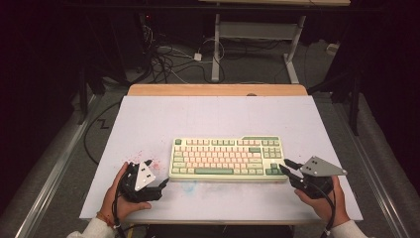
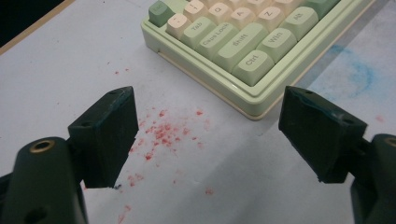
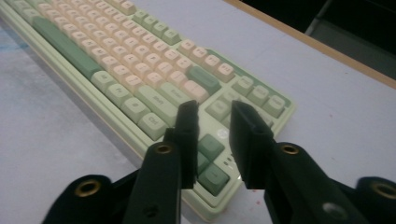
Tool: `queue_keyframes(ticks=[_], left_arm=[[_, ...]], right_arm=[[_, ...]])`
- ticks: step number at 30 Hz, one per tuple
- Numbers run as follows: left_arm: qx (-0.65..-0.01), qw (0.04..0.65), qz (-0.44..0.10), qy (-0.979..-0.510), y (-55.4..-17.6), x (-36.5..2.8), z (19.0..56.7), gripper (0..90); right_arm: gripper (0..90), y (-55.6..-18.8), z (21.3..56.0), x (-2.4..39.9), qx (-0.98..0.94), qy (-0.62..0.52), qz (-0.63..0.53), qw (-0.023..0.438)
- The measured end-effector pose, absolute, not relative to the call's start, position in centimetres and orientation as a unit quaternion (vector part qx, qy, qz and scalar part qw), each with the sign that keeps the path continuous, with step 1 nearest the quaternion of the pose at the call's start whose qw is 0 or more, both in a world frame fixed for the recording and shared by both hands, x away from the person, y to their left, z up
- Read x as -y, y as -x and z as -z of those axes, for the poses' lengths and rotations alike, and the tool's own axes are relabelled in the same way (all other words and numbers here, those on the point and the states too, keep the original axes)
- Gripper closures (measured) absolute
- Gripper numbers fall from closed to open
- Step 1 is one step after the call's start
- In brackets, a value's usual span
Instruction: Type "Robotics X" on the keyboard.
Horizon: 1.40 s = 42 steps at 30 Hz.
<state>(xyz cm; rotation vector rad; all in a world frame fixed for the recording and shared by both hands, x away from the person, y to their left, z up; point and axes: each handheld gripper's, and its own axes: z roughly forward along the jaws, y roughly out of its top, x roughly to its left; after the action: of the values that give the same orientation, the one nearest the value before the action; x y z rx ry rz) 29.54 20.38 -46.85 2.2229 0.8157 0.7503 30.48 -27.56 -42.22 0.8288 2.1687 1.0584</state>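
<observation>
A pale green keyboard [image 1: 228,158] with cream and green keys lies flat near the front middle of the white table [image 1: 208,114]. My left gripper [image 1: 164,182] rests low by the keyboard's front left corner [image 2: 252,109]. Its jaws stand wide apart over the bare table, with nothing between them [image 2: 208,95]. My right gripper [image 1: 286,165] hovers at the keyboard's front right corner, its tips over the green arrow keys [image 3: 212,161]. In the right gripper view the jaws [image 3: 215,106] stand close together with a narrow gap, and nothing is held in it.
Red speckled stains [image 2: 163,130] mark the table left of the keyboard. A faint blue smudge [image 2: 359,70] lies in front of it. A wooden strip [image 1: 218,89] runs along the table's far edge. Beyond it are floor cables [image 1: 168,59] and another desk's legs [image 1: 216,49].
</observation>
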Motion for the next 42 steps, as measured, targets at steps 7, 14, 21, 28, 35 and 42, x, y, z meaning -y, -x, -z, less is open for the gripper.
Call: queue_keyframes(ticks=[7, 14, 21, 28, 35, 42], left_arm=[[-0.310, 0.319, -0.286, -0.849, -29.6, -20.3, 46.8, 18.3], [-0.309, 0.319, -0.291, -0.848, -29.6, -20.3, 46.9, 18.3], [-0.309, 0.322, -0.288, -0.847, -29.5, -20.4, 46.8, 18.3], [-0.308, 0.321, -0.287, -0.848, -29.5, -20.4, 46.9, 18.3], [-0.307, 0.321, -0.285, -0.849, -29.5, -20.4, 46.9, 18.3], [-0.308, 0.324, -0.286, -0.847, -29.5, -20.5, 46.8, 18.3]], right_arm=[[90.0, -31.4, 42.0, 26.2, -0.824, -0.299, -0.394, 0.275], [90.0, -32.3, 41.8, 24.7, -0.832, -0.286, -0.398, 0.260], [90.0, -33.1, 41.7, 23.4, -0.838, -0.276, -0.396, 0.254], [90.0, -33.6, 41.8, 22.5, -0.843, -0.271, -0.393, 0.247], [90.0, -34.2, 42.2, 21.6, -0.851, -0.267, -0.385, 0.238], [90.0, -34.7, 42.7, 21.0, -0.856, -0.268, -0.377, 0.229]])
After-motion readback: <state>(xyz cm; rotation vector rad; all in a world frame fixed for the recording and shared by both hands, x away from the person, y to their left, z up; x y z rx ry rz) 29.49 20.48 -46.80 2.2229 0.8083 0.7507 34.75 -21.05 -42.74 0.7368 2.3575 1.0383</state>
